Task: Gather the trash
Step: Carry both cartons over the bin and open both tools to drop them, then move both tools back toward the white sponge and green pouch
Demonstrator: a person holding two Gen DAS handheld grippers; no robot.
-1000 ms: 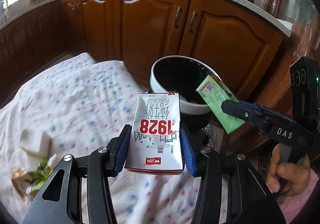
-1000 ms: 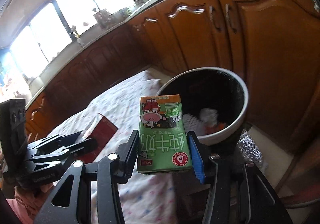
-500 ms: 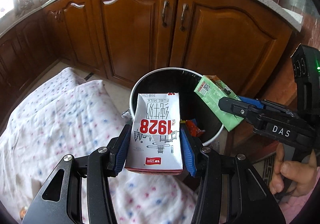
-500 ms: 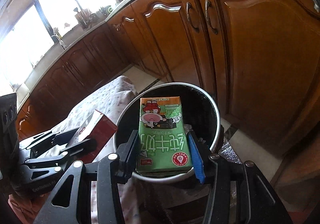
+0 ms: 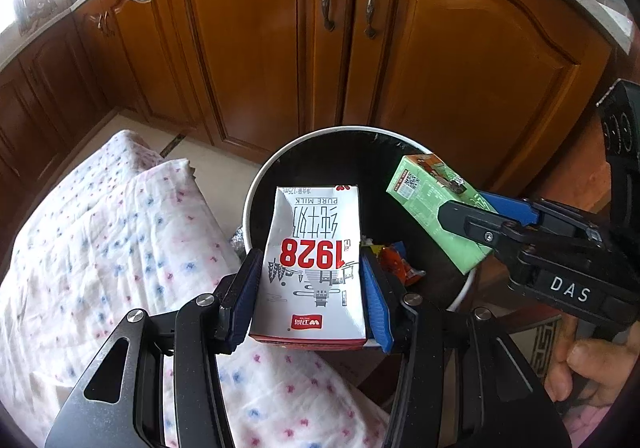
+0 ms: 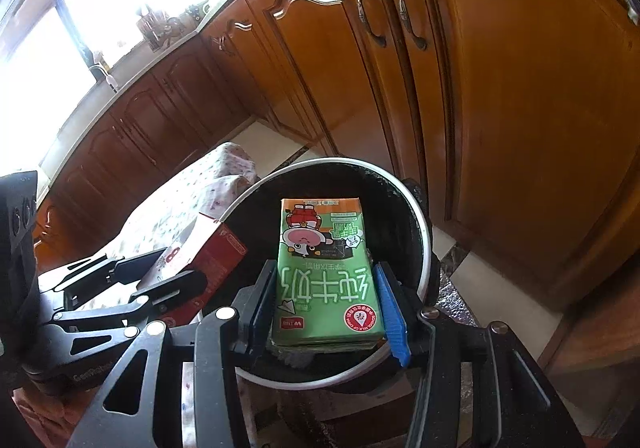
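Note:
My left gripper (image 5: 310,280) is shut on a white and red "1928" milk carton (image 5: 312,260) and holds it over the near rim of a white-rimmed bin with a black liner (image 5: 256,188). My right gripper (image 6: 326,300) is shut on a green milk carton (image 6: 326,268) and holds it above the bin's opening (image 6: 424,248). In the left wrist view the green carton (image 5: 432,216) hangs over the bin's right side. In the right wrist view the red-sided carton (image 6: 208,264) sits at the bin's left edge. Wrappers (image 5: 396,260) lie inside the bin.
A white cloth with blue and pink dots (image 5: 100,248) covers the surface left of the bin. Brown wooden cabinet doors (image 5: 272,48) stand just behind the bin. A tiled floor strip (image 6: 452,248) runs between them.
Both grippers have moved forward and over the bin with their cartons still held. The bin now lies directly under both cartons; the cabinets are closer.

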